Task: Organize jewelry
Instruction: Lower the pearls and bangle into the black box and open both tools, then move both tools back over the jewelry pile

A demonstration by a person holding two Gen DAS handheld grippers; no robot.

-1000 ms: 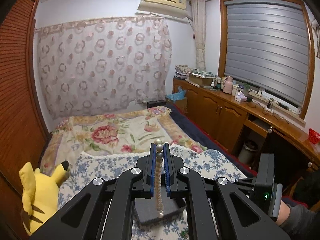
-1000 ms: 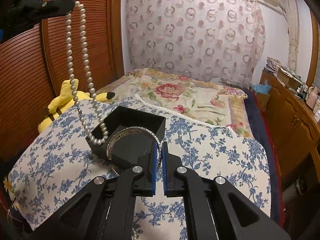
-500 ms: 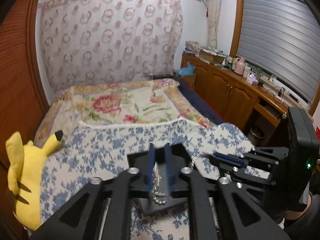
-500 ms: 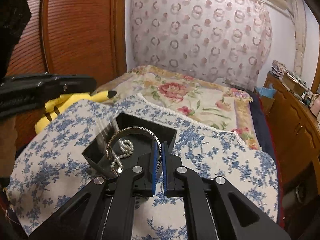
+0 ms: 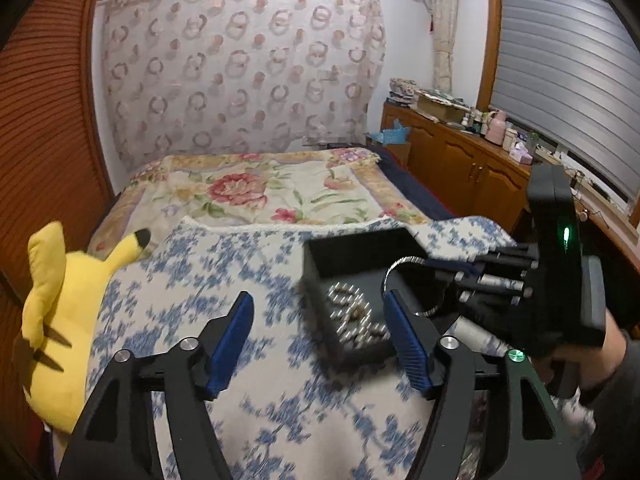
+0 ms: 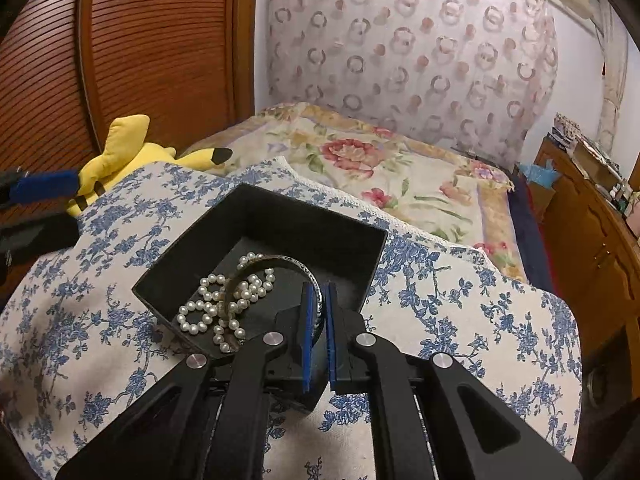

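A black open box (image 6: 328, 236) sits on a blue-flowered white cloth (image 6: 460, 320) on the bed. A pearl necklace (image 6: 216, 304) lies piled inside it; it also shows in the left wrist view (image 5: 356, 316). My right gripper (image 6: 319, 300) is shut on a silver bangle (image 6: 280, 260) and holds it over the box's near rim, above the pearls. In the left wrist view the right gripper (image 5: 448, 270) reaches in from the right with the bangle (image 5: 404, 264). My left gripper (image 5: 320, 336) is open and empty, to the left of the box (image 5: 360, 256).
A yellow plush toy (image 5: 60, 312) lies at the bed's left edge beside a wooden wardrobe (image 6: 140, 40). A floral bedspread (image 5: 272, 192) covers the far bed. A wooden cabinet (image 5: 472, 164) with clutter runs along the right wall under the window.
My left gripper lowered the pearl necklace into the box, opened and let it go, then drew back to the left. My right gripper kept hold of the bangle and moved closer over the box.
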